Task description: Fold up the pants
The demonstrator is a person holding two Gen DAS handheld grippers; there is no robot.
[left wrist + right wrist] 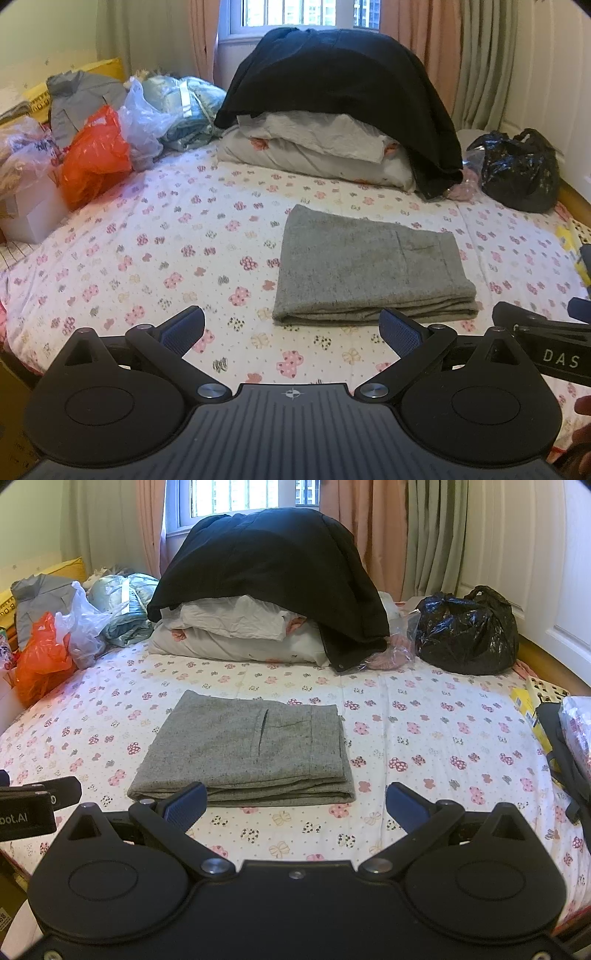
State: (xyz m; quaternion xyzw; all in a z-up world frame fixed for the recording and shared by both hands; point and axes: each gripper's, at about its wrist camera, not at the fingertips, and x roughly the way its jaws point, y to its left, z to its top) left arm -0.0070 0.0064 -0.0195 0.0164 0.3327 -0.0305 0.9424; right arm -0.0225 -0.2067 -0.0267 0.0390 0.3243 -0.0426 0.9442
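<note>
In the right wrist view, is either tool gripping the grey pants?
No. The right tool is open and empty, short of the folded grey pants, which lie free on the bed sheet.

Lay folded on the bed: pants, just ahead of both grippers, left gripper and right gripper side by side. Sat behind the pants: bedding with a coat on top, before the window. Piled along the left edge: bags; at far right, another bag.
</note>
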